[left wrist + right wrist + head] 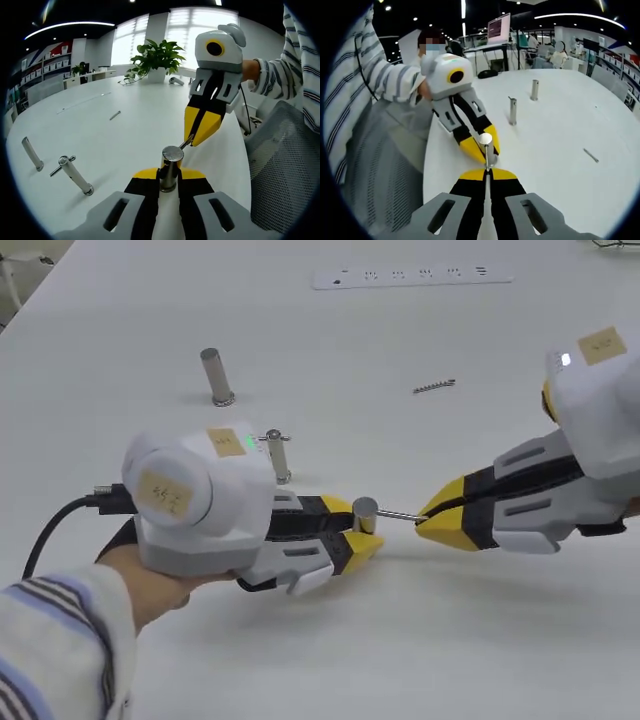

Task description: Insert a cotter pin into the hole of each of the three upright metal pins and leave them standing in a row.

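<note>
1. The left gripper (360,530) is clamped on the near pin (364,510), low on its shank. This keeps the pin upright on the bench (330,640), close to the person's edge, and stops it tipping or turning under a sideways push.
2. The grip sits below the cap, leaving the top of the shank bare and facing the right gripper (428,520).
3. The right gripper is closed on a cotter (397,515), pinching its head end. The straight legs stick out ahead of the jaws, level with the bench and aimed at the near pin.
4. The cotter's tip meets the pin just under the cap. Whether it has entered the hole cannot be told.
5. The middle pin (280,458) stands free just behind the left gripper, with a fitted cotter (272,437) across its top. That pin looks done.
6. The far pin (215,377) stands further in, toward the power strip (412,277) at the far edge, and is bare.
7. A loose cotter (434,387) lies flat to the right of the far pin, well apart from it, and is probably meant for it.
8. This looks like the second of three insertions. The three pins run in a rough line from the near edge inward.
9. The push needs the legs square to the hole. A skewed push could bend them or slide them off the round shank.
</note>
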Demonstrator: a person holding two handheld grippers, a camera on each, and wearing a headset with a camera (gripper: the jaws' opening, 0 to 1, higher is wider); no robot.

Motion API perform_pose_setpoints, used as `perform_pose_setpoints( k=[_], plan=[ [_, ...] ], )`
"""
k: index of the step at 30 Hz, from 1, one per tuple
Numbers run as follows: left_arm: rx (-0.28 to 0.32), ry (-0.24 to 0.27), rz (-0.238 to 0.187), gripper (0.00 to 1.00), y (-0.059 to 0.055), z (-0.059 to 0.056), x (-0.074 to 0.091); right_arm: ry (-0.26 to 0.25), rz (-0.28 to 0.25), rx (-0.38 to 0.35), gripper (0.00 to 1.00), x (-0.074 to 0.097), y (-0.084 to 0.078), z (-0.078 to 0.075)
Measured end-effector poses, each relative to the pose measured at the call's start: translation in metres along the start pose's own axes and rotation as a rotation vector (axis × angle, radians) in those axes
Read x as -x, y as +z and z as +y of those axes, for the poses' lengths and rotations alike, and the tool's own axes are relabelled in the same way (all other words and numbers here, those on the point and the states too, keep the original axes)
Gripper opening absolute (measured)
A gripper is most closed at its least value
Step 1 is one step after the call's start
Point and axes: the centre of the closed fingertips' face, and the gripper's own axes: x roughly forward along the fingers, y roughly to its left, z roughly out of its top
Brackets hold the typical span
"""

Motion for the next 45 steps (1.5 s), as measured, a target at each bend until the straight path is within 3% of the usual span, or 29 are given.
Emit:
perform_pose_setpoints(
  k=[21,23,27,37,45],
  plan=[
    [0.035,0.002,-0.025,0.12,0.000,0.002,-0.001,0.002,-0.012,-0.004,0.04,-0.016,0.015,-0.005],
    [0.038,0.002,-0.027,0.12,0.000,0.002,-0.001,-0.004,-0.024,0.049,0.05,-0.017,0.017,-0.007],
    [0.047,0.003,-0.031,0.12,0.000,0.002,-0.001,-0.007,-0.020,0.062,0.13,-0.016,0.015,-0.006],
    [0.043,0.005,-0.037,0.12,0.000,0.001,-0.001,-0.012,-0.001,0.069,0.07,-0.005,0.010,-0.006],
    [0.044,0.006,-0.039,0.12,0.000,0.000,-0.001,-0.007,-0.024,0.042,0.04,-0.005,0.014,-0.003]
  ],
)
